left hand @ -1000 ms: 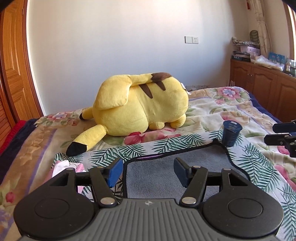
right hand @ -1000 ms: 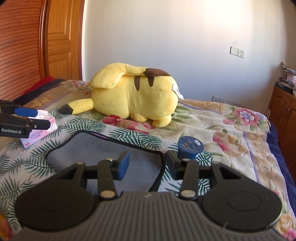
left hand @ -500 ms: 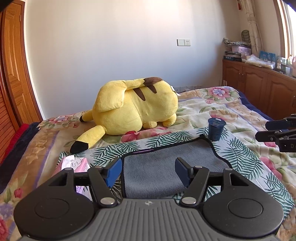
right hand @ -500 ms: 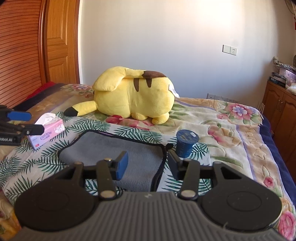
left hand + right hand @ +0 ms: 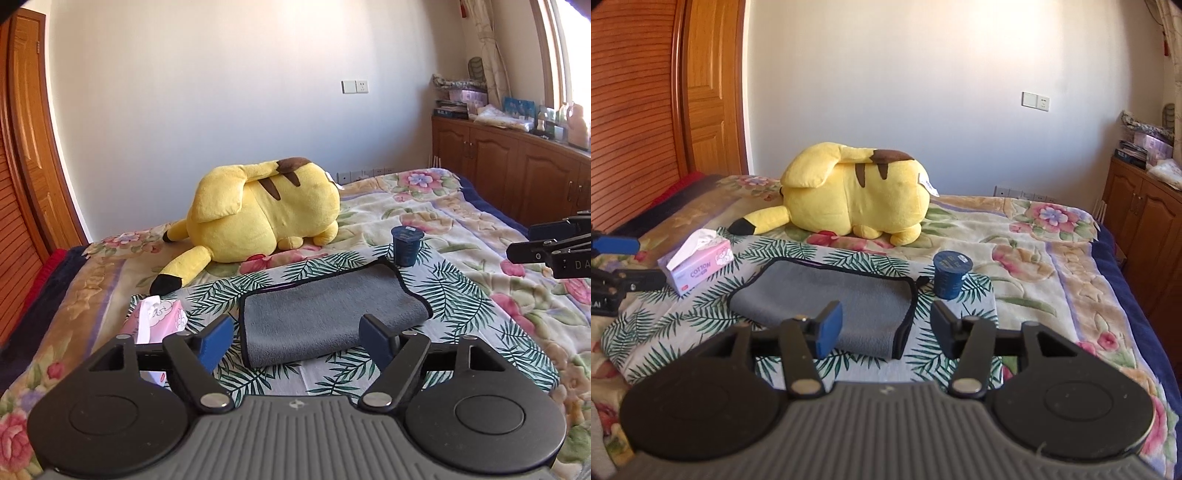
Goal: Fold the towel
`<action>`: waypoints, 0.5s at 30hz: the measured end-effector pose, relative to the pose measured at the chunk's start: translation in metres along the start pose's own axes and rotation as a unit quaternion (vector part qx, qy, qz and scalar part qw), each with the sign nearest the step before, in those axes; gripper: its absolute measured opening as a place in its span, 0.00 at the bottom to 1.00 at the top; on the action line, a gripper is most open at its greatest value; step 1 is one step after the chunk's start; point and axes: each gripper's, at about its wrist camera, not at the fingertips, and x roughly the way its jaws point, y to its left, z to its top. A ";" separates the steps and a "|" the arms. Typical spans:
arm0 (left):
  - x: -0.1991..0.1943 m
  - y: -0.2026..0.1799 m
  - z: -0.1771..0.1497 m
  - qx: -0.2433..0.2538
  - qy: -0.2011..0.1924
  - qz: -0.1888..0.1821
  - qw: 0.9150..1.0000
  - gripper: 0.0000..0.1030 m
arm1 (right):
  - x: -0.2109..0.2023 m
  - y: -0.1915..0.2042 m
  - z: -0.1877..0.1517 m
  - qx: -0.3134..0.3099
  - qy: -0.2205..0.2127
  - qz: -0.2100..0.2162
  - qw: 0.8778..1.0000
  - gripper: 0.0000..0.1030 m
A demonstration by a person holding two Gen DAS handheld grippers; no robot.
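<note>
With my left tongs [image 5: 297, 338] and right tongs [image 5: 884, 326] just widened and empty above the folded grey towel [image 5: 332, 314], I withdraw straight, avoiding its near fold.

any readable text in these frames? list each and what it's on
"COTTON" on the pink tissue box; smaller print under it too small to read.
"DA", cut off by the frame edge, on the right gripper.
"LAI", cut off, on the left gripper.
Blue cup lid print: blurred, unreadable.
Plush toy tag: unreadable.
</note>
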 end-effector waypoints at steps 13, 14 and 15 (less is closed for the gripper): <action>-0.043 -0.003 -0.018 -0.020 -0.010 -0.006 1.000 0.70 | -0.032 0.017 -0.013 -0.004 -0.006 -0.005 1.000 0.66; -0.046 -0.003 -0.020 -0.023 -0.012 -0.005 1.000 0.70 | -0.035 0.018 -0.014 -0.002 -0.008 -0.003 1.000 0.67; -0.048 -0.003 -0.023 -0.028 -0.013 -0.005 1.000 0.72 | -0.037 0.020 -0.015 0.001 -0.009 -0.002 1.000 0.68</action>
